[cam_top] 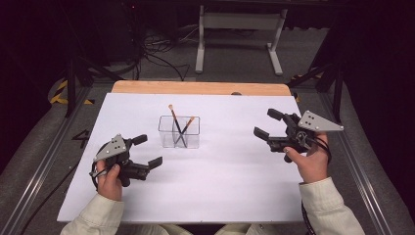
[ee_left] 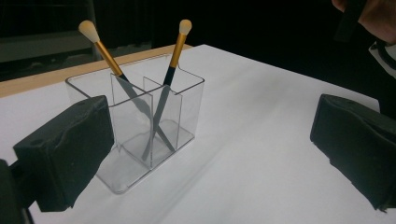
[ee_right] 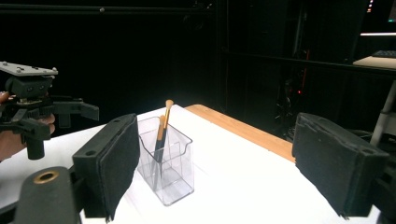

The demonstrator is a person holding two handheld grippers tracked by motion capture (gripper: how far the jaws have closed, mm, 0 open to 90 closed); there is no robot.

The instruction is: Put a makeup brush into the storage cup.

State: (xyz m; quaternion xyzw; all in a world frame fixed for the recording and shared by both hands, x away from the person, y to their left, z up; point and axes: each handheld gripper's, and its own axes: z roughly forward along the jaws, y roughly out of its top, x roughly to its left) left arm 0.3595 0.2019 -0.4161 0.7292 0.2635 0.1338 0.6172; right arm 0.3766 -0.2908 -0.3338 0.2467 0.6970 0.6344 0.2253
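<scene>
1. While I hold my left gripper (cam_top: 149,151) low over the white table sheet (cam_top: 230,186), its jaws stand wide apart with nothing between them.
2. My right gripper (cam_top: 267,123) is released too — jaws spread, empty, well apart from the clear plastic divided holder (cam_top: 179,132).
3. That holder stands upright mid-sheet between both grippers, with two gold-and-black makeup brushes (ee_left: 140,88) leaning crossed inside, bristles up.
4. No readable writing or brand shows on anything — the holder's walls are plain.

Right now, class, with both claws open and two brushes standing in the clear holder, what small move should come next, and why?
Probably ease the right claw toward the brushes in the holder: it is open, empty, aimed that way, and still apart from them.
</scene>
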